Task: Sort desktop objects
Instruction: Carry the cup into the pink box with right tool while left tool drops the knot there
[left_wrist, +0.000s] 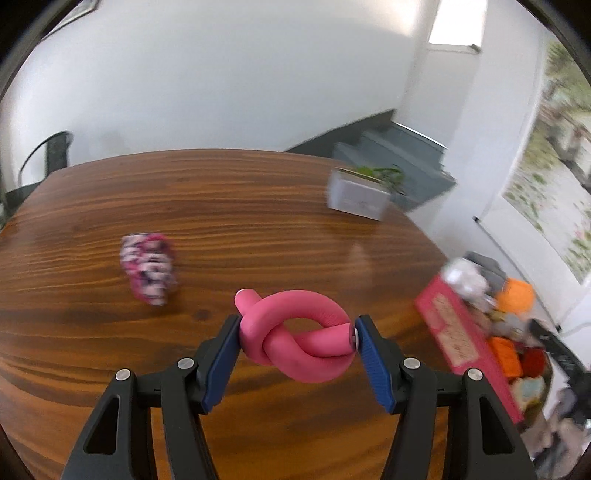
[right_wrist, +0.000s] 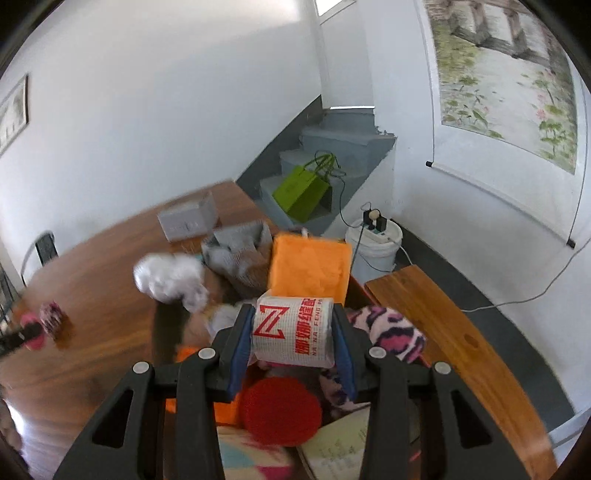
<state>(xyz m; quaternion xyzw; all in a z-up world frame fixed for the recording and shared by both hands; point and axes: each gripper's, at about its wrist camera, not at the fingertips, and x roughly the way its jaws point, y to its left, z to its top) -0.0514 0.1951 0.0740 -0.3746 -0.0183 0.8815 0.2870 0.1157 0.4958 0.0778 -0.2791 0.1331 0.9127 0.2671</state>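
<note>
My left gripper (left_wrist: 297, 341) is shut on a knotted pink foam tube (left_wrist: 299, 341), held above the wooden table (left_wrist: 221, 206); its blue pads (left_wrist: 221, 354) press both ends of the knot. A pink patterned roll (left_wrist: 149, 267) lies on the table to the left, also seen at the far left of the right wrist view as the patterned roll (right_wrist: 53, 319). My right gripper (right_wrist: 293, 332) is shut on a white paper roll with red lettering (right_wrist: 293, 330), held over a box (right_wrist: 207, 458) crammed with several items.
A grey planter with a green plant (left_wrist: 360, 192) stands at the table's far right. Inside the red-walled box (left_wrist: 465, 343) are an orange pack (right_wrist: 308, 266), a red disc (right_wrist: 280, 410) and a pink-striped plush (right_wrist: 391, 332). A wooden bench (right_wrist: 458, 347), white bucket (right_wrist: 375, 247) and green bag (right_wrist: 301, 190) stand beyond.
</note>
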